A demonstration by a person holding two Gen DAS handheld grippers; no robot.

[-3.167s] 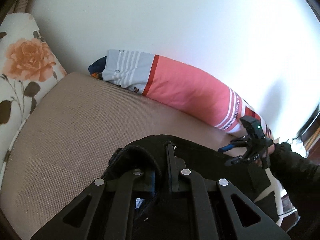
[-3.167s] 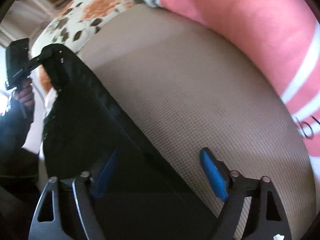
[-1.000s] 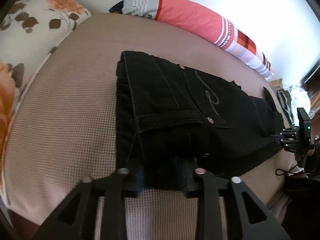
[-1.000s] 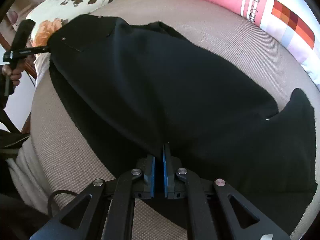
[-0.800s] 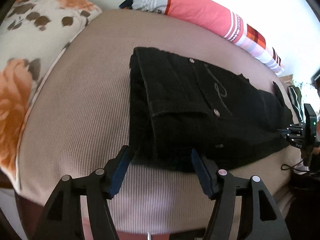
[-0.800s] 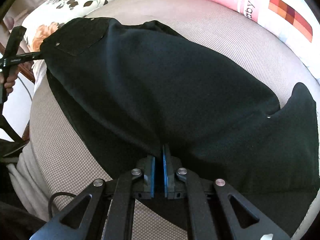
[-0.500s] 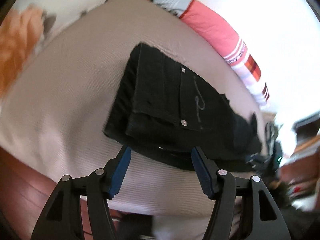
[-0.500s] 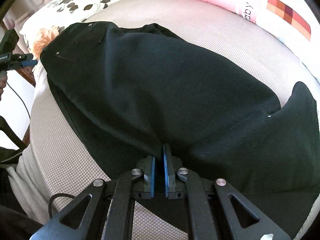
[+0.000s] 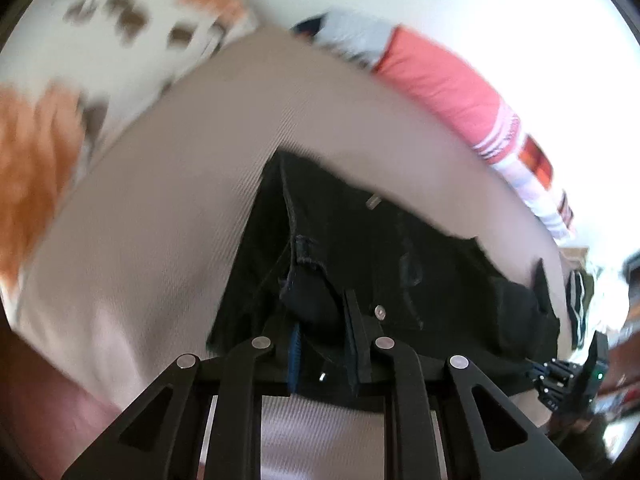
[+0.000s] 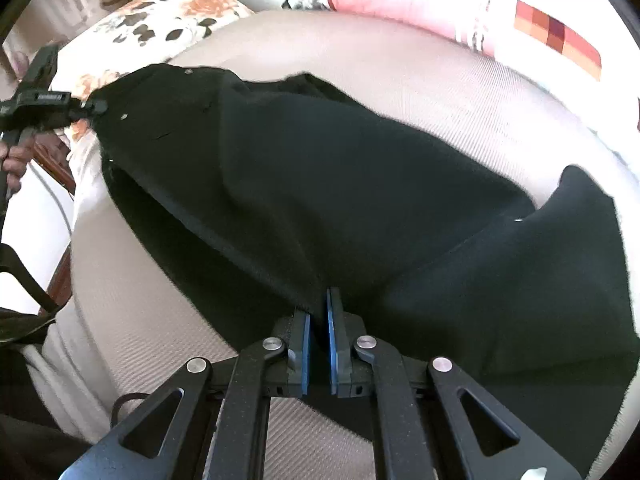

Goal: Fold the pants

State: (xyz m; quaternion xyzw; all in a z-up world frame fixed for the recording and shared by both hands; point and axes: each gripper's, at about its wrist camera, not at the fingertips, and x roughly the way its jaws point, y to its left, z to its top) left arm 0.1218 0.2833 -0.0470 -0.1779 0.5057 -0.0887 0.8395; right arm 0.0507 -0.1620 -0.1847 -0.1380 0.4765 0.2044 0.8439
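Black pants (image 9: 380, 248) lie spread across a beige bed (image 9: 160, 200). My left gripper (image 9: 324, 320) is at the waistband end, its jaws closing with a bunch of waistband fabric between the pads. The right wrist view shows the left gripper (image 10: 94, 108) holding that corner of the pants (image 10: 360, 180) raised off the bed. My right gripper (image 10: 320, 304) is shut on a fold of the leg fabric at the near edge. In the left wrist view the right gripper (image 9: 560, 376) sits at the far right, by the leg end.
A pink striped pillow (image 9: 440, 80) lies along the far side of the bed by the white wall. A floral pillow (image 9: 80, 40) lies at the head end. A person's hand (image 10: 16, 160) grips the left tool's handle beyond the bed's edge.
The left gripper, open in front of the waistband half a second ago, has come in over it, closed on the fabric and lifted it. The right gripper has stayed shut on the leg fabric.
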